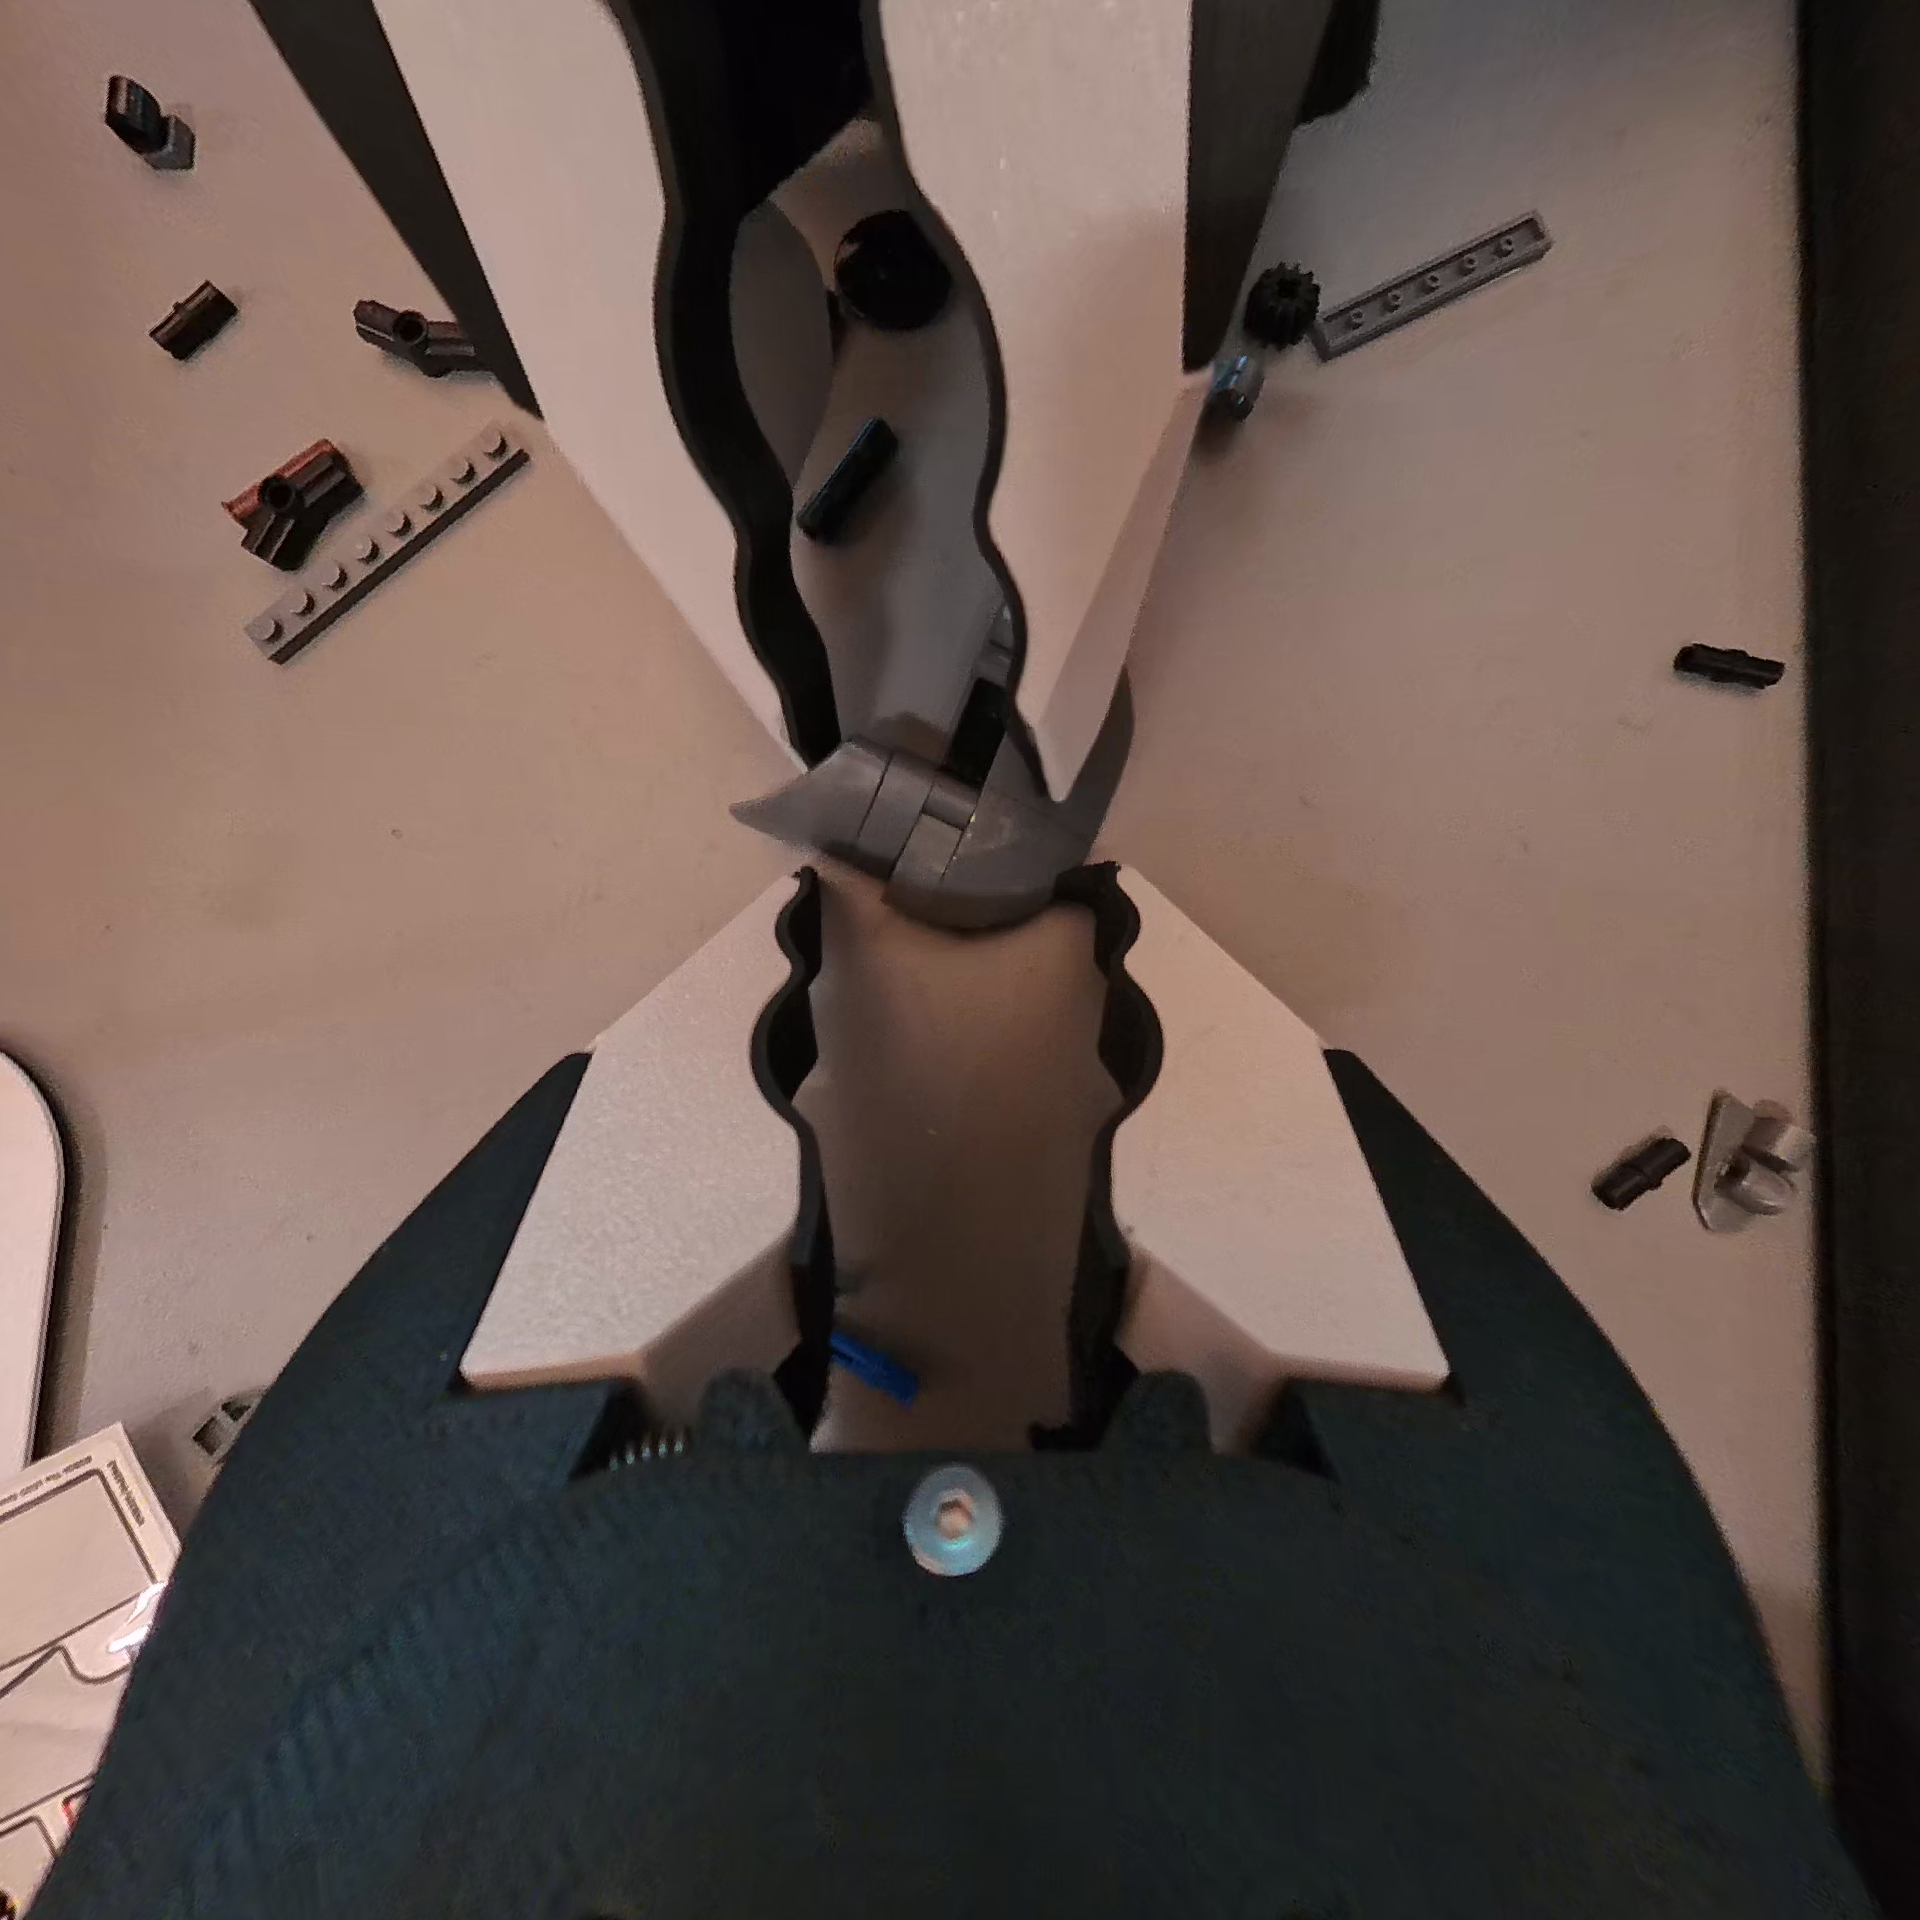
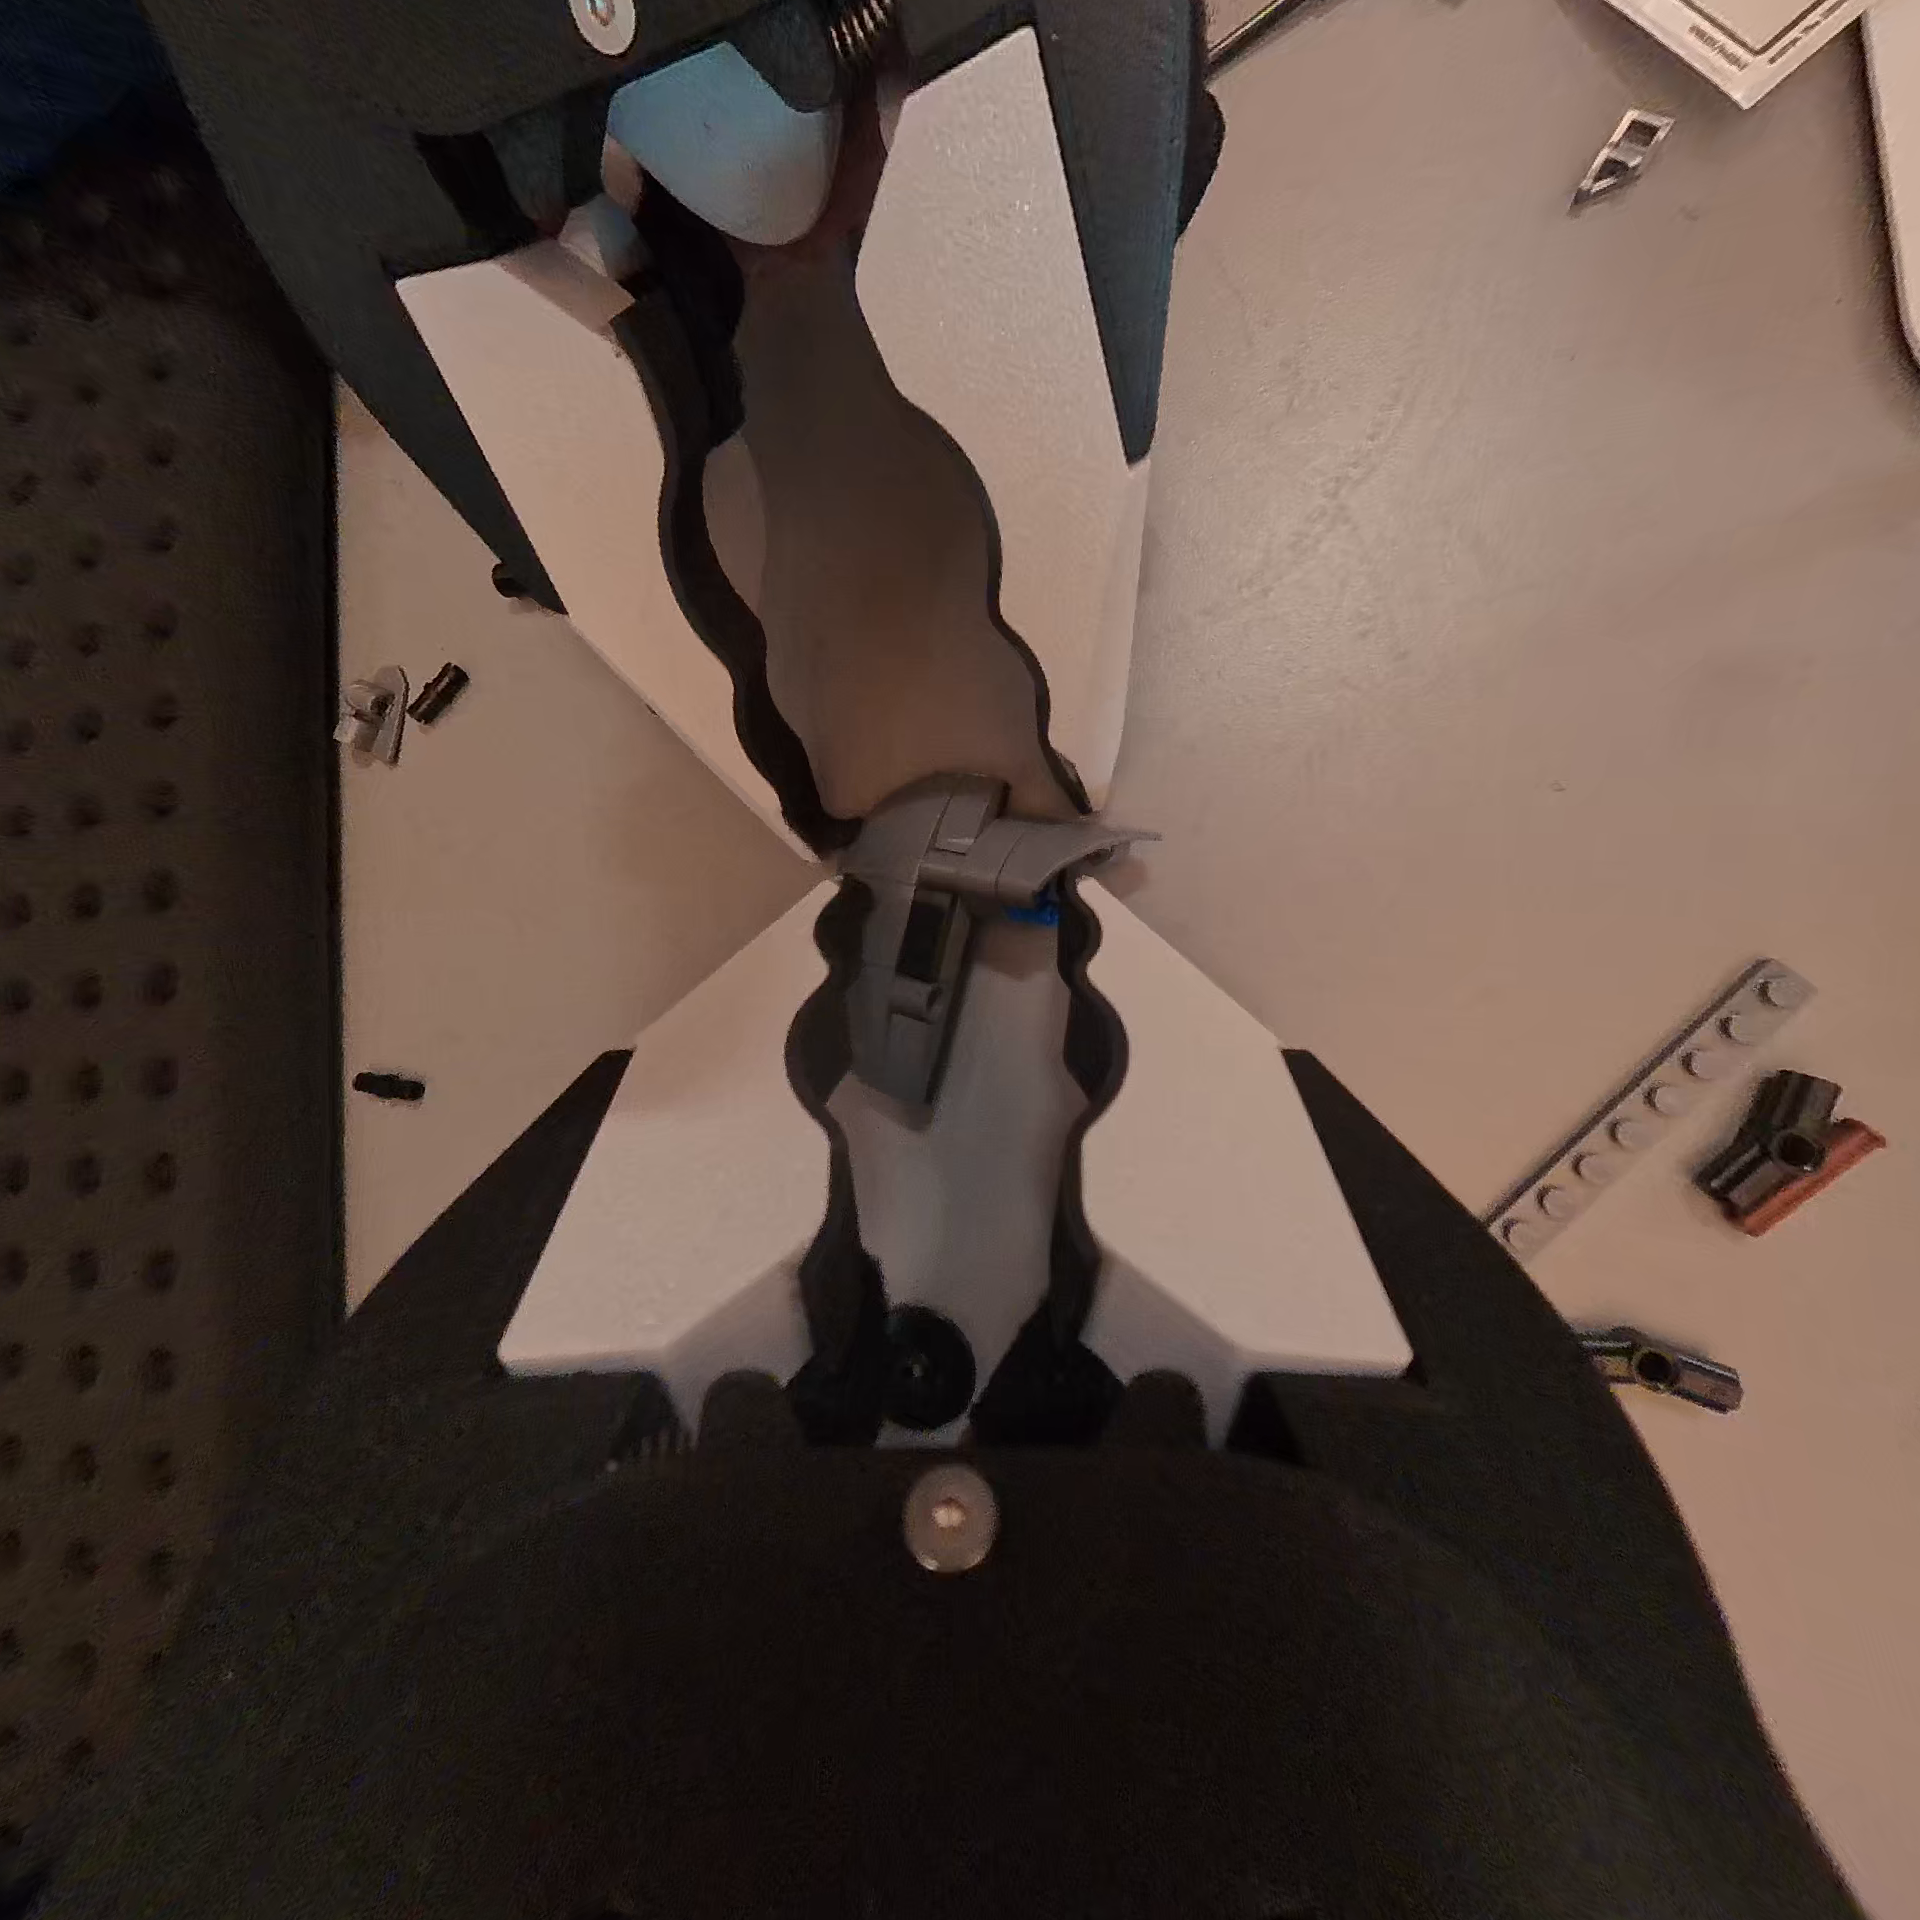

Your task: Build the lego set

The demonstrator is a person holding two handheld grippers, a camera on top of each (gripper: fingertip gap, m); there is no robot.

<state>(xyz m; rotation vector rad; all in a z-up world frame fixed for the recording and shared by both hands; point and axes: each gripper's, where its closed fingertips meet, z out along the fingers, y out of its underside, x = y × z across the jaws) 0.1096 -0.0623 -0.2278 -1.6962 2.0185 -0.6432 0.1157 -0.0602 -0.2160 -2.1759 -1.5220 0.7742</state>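
Observation:
A small grey lego assembly (image 1: 914, 831) with curved slope pieces hangs above the pale table, held between both grippers, which meet tip to tip. In the left wrist view my left gripper (image 1: 951, 883) comes from below and is shut on the assembly's rounded end. The right gripper (image 1: 935, 764) comes from above. In the right wrist view the assembly's long grey arm (image 2: 914, 987) lies between the pads of my right gripper (image 2: 956, 894), with a blue pin (image 2: 1034, 914) at its side. The left gripper (image 2: 951, 816) reaches in from the top.
Loose parts lie on the table: a long grey plate (image 1: 384, 545), a black and brown connector (image 1: 291, 499), a black wheel (image 1: 894, 270), a black gear (image 1: 1283, 296), a second grey plate (image 1: 1434, 286), black pins (image 1: 1730, 663). A dotted black mat (image 2: 156, 831) borders one side. A printed sheet (image 1: 73, 1538) lies nearby. Left and right tips are no more than a few centimetres apart. It is some 10 cm from my right tips to the long grey plate (image 1: 384, 545). Look for it in the right wrist view (image 2: 1645, 1111) too.

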